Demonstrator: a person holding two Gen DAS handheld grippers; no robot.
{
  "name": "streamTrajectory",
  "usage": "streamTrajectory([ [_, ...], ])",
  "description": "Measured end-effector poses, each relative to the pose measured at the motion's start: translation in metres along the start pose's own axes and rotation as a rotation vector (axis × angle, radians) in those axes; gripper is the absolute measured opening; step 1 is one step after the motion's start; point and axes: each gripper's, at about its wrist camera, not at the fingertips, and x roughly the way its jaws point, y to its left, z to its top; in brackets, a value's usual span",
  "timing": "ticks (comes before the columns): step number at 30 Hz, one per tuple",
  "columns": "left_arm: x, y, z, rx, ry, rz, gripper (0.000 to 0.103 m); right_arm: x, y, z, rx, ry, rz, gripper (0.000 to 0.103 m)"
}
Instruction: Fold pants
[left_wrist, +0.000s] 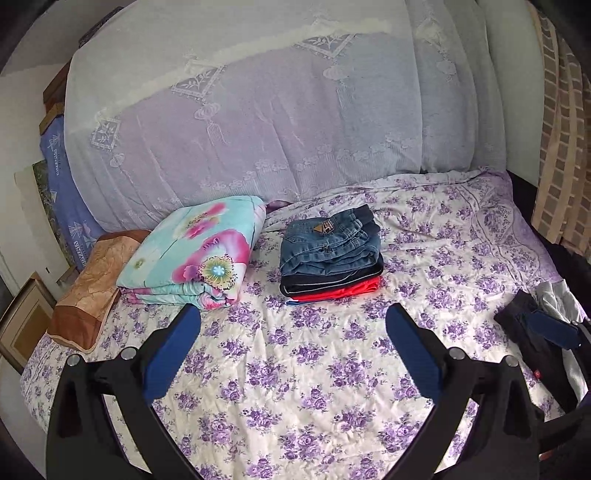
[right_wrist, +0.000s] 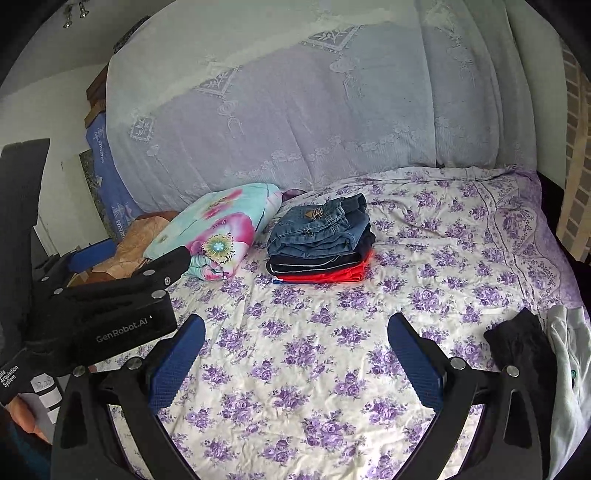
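3 folded garments sit stacked mid-bed on the purple-flowered sheet (left_wrist: 332, 369): blue jeans (left_wrist: 330, 242) on top, a dark pair (left_wrist: 328, 282) under them and a red pair (left_wrist: 340, 290) at the bottom, just beside a folded floral quilt (left_wrist: 192, 258) and a brown pillow (left_wrist: 88, 291). We hold our left gripper (left_wrist: 291, 325) and right gripper (right_wrist: 295, 332) low over bare sheet well short of the stack, jaws on both spread wide and gripping nothing. Unfolded black pants (right_wrist: 521, 347) lie crumpled at the bed's right edge, touching a white garment (right_wrist: 569, 369), near the right gripper.
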Motion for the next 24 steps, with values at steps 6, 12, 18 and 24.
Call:
streamTrajectory([
  [6,0.002,-0.002,0.005,-0.027,-0.036,0.032,0.097,0.004,-0.002,-0.002,0.009,0.023,0.003,0.1],
  [12,0.011,-0.006,0.006,-0.01,-0.015,0.039,0.097,0.008,-0.002,0.0,0.01,0.025,0.01,0.1],
  [18,0.017,-0.005,0.01,-0.012,-0.006,0.047,0.097,0.014,-0.004,0.0,0.022,0.038,0.016,0.1],
  [24,0.025,-0.008,0.013,-0.004,0.02,0.072,0.097,0.017,-0.005,0.001,0.022,0.034,0.017,0.1],
])
